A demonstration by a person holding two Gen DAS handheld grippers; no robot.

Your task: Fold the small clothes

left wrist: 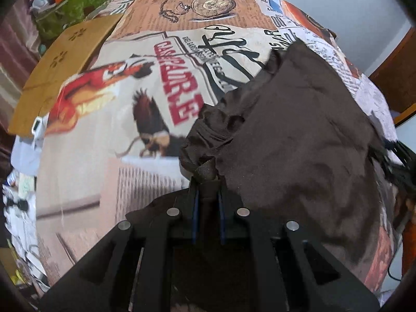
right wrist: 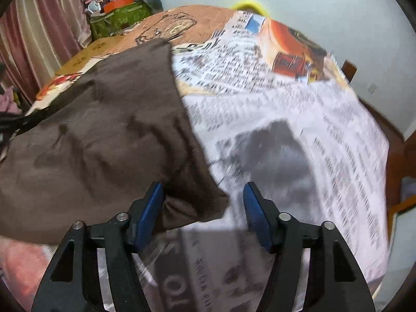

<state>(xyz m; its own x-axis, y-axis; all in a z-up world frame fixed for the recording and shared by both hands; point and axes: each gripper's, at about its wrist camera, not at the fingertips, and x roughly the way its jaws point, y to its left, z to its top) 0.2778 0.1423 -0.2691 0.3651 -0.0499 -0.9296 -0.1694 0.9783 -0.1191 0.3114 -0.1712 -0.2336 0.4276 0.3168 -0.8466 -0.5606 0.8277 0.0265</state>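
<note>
A dark brown garment lies spread on the table's newspaper-print cover. In the left wrist view my left gripper is shut on a bunched fold of the garment's edge, and the cloth rises in wrinkles from the pinch. In the right wrist view the same brown garment fills the left half. Its near corner lies between the blue pads of my right gripper. The left pad rests against the cloth and the right pad stands well clear of it, so that gripper is open.
The printed cover runs to the table's right edge. A cardboard sheet lies at the far left, with a green bag and clutter behind it by a pink curtain. A wooden chair stands at the right.
</note>
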